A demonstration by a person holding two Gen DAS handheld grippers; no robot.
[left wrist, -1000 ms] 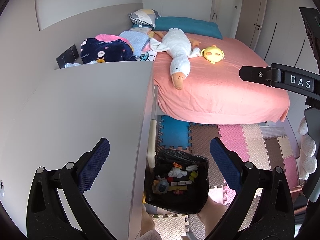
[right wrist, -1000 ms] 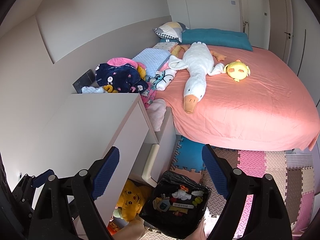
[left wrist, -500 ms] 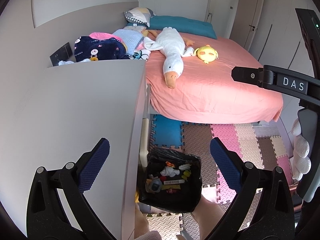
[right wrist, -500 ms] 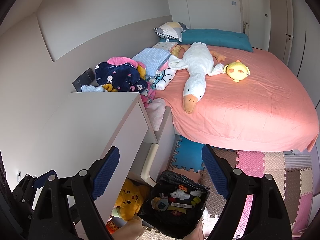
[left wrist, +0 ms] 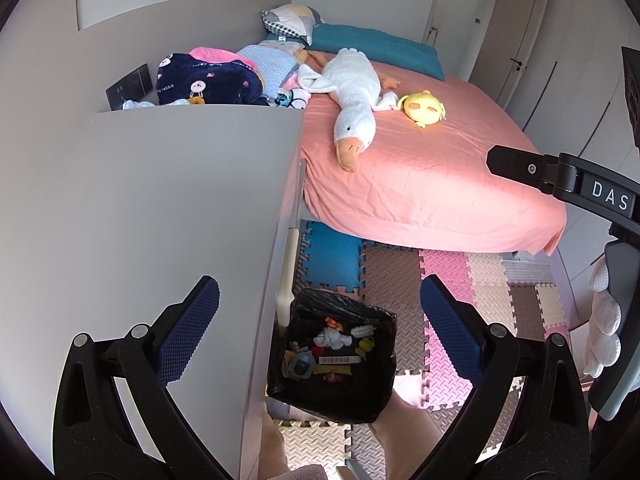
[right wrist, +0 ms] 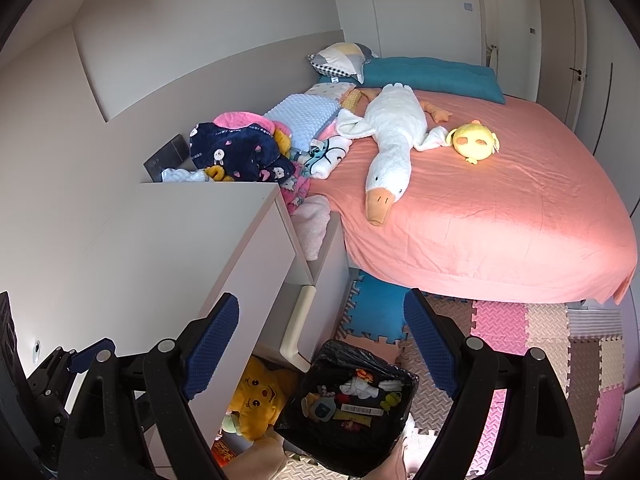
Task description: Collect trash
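The square bin lined with a black plastic bag (left wrist: pixel 334 354) sits low in the centre of both views, on the interlocking foam floor mats (left wrist: pixel 472 276), just beside the front edge of the pale grey cabinet (left wrist: pixel 160 208); small bits of rubbish, among them a white crumpled piece and a barcoded strip, lie inside it. The left gripper (left wrist: pixel 318 322) hangs above it with its blue-padded jaws spread wide and nothing between them, and the right gripper (right wrist: pixel 320 346) is likewise wide apart and empty over the bin. Beyond, filling the upper right of the frames, a bed with a salmon-pink sheet (right wrist: pixel 500 216) carries a long white goose plush (right wrist: pixel 394 140) and a round yellow chick plush (right wrist: pixel 476 142), with a heap of folded baby clothes (right wrist: pixel 248 152) at the upper left. No loose trash shows on the cabinet top or mats, so the likely slip is mistaking a toy or garment for rubbish; a low reach could also catch the bag's loose rim and tip the bin.
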